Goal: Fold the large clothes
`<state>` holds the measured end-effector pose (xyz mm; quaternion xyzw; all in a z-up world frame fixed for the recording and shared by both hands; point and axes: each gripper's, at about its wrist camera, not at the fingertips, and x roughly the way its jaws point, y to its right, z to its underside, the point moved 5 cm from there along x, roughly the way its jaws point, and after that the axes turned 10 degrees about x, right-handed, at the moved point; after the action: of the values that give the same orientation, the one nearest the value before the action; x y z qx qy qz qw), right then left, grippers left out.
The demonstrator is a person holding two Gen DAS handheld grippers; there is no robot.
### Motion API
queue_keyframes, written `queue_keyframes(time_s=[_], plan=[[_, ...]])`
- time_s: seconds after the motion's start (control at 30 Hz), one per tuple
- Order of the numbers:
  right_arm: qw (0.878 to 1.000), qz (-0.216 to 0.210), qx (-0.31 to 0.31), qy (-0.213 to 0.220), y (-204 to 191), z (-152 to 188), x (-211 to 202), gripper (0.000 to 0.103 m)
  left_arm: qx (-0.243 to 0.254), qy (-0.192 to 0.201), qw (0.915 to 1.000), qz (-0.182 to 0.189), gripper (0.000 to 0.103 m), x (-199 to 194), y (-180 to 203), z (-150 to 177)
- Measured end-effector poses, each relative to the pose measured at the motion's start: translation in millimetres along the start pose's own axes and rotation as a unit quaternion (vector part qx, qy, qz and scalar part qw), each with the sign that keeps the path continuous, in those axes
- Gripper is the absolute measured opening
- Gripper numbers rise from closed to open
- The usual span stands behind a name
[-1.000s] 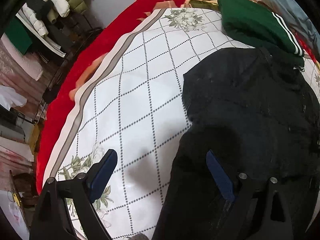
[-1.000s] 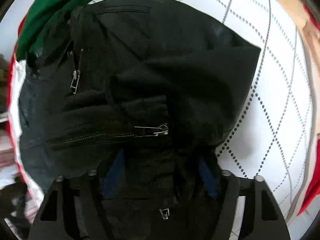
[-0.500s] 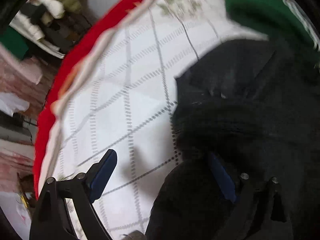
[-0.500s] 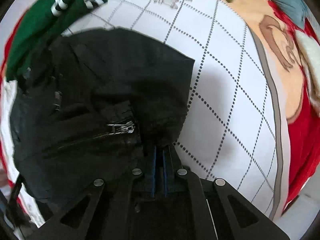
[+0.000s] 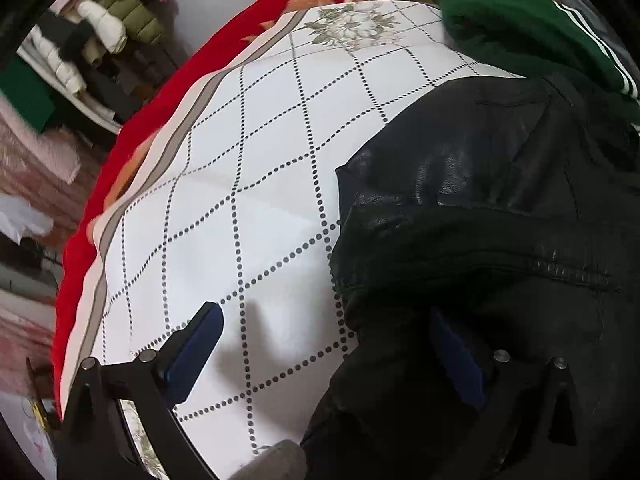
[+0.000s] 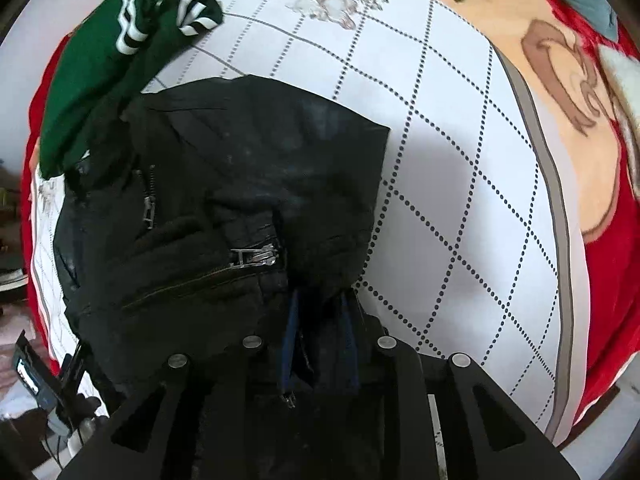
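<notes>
A black leather jacket point(image 5: 480, 208) with metal zippers lies bunched on a white sheet with a dotted diamond pattern point(image 5: 248, 184). In the right wrist view the jacket point(image 6: 224, 184) fills the left and middle. My right gripper point(image 6: 320, 304) is shut on a fold of the jacket's lower edge, its blue pads nearly together with cloth between them. My left gripper point(image 5: 324, 340) is open, its jaws wide apart; the left blue pad is over the sheet, the right pad is against the jacket's left edge.
A green garment with white stripes point(image 5: 520, 28) lies at the jacket's far side, also in the right wrist view point(image 6: 108, 80). A red patterned blanket point(image 5: 132, 128) borders the sheet. Piled clothes on shelves point(image 5: 80, 52) stand at the far left.
My right gripper has closed on the jacket's fold and pulled back, dragging the cloth. My left gripper stays open and has swung slightly over the jacket's left edge.
</notes>
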<state>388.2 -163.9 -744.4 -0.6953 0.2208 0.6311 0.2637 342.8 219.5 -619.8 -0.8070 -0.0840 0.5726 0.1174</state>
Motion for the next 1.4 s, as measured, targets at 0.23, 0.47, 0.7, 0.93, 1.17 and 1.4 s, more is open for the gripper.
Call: queue_keyframes(time_s=[0.23,0.47,0.7,0.93,1.17,1.4], plan=[[1.0,0.028,-0.01,0.012,-7,8,-18,0.041,-0.006,-0.019,0.9996,-0.02,0.103,-21,-2,-3],[0.997,0.022,-0.059,-0.044,-36,10,11,0.07,0.058,-0.033,0.9949,-0.076,0.103,-32,25,-1],[0.992,0.059,-0.087,-0.063,-31,5,40,0.059,0.068,-0.039,0.9897,-0.12,0.103,-43,30,-4],[0.987,-0.043,-0.115,-0.108,20,-10,-9,0.062,0.087,-0.046,0.9767,-0.19,0.103,-124,75,28],[0.974,-0.036,-0.181,-0.129,119,-36,-35,0.072,0.146,-0.105,0.9652,-0.19,0.103,-188,194,100],[0.977,-0.007,-0.155,-0.147,198,-70,-31,0.072,0.218,-0.11,0.9554,-0.167,0.103,-227,317,152]])
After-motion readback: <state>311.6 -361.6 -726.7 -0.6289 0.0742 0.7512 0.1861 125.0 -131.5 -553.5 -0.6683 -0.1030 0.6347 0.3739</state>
